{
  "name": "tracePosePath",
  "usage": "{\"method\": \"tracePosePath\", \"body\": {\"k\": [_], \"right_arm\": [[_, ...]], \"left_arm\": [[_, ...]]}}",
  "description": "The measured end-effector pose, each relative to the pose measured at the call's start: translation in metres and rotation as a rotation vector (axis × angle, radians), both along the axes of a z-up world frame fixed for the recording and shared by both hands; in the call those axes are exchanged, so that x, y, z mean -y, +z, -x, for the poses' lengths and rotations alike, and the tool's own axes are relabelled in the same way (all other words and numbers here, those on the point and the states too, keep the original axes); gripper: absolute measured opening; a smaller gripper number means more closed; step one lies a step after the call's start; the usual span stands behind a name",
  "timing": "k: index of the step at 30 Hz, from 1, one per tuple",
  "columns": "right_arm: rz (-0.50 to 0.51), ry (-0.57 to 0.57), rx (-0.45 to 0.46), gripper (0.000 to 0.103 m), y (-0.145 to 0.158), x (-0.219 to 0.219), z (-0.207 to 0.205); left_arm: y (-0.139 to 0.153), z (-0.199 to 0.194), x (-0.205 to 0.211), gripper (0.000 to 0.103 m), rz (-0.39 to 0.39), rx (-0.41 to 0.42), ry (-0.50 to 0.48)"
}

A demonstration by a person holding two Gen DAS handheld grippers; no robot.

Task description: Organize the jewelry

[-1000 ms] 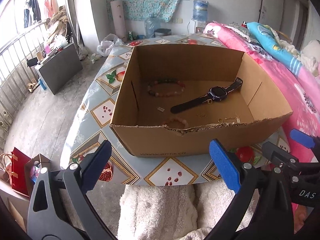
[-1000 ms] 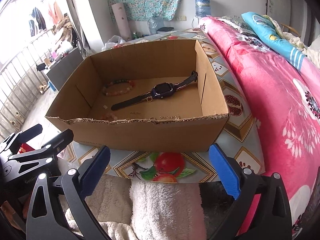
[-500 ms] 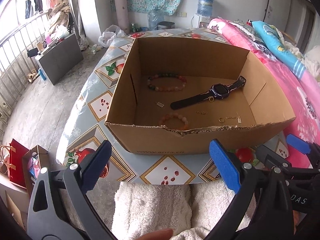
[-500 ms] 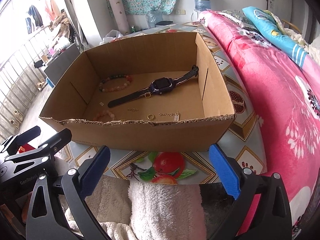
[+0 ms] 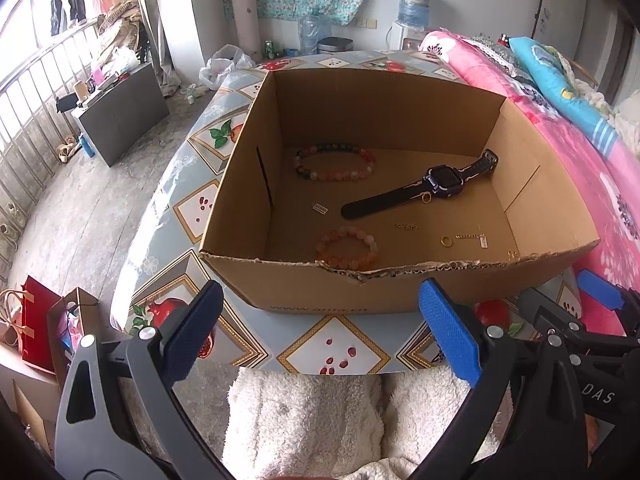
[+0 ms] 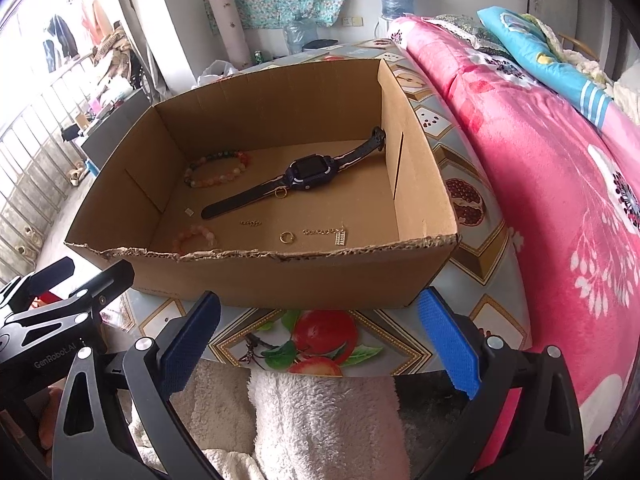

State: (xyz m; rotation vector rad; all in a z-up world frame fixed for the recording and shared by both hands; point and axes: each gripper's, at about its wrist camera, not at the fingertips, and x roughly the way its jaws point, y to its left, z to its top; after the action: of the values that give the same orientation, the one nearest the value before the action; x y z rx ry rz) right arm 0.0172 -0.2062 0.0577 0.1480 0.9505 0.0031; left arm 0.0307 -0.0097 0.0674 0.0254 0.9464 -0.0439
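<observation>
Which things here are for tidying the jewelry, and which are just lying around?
For the job:
cardboard box
dark watch
multicolored bead bracelet
orange bead bracelet
gold ring
small gold chain
left tool and right tool, both open and empty

Just lying about:
pink blanket
water jug
red bag
rolled mat

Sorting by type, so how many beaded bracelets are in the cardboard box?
2. A multicolour beaded bracelet lies near the box's far-left corner; an orange-pink beaded bracelet lies against the near wall, partly hidden by its torn rim. More could hide there.
</observation>
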Motion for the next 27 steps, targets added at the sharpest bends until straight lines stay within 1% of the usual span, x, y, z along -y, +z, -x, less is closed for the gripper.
{"method": "tracePosePath", "body": {"k": [13,27], "right_arm": [[-0.012,0.001,-0.006,0.096,-0.002,0.0,-0.004],[-0.012,0.004,-0.01,0.096,-0.003,-0.001,-0.005]], "left_arm": [[-0.009,-0.005,0.001,0.095,-0.001,-0.037,0.0],[-0.013,-0.006,0.003,0.095,-0.008,-0.052,-0.005]]}}
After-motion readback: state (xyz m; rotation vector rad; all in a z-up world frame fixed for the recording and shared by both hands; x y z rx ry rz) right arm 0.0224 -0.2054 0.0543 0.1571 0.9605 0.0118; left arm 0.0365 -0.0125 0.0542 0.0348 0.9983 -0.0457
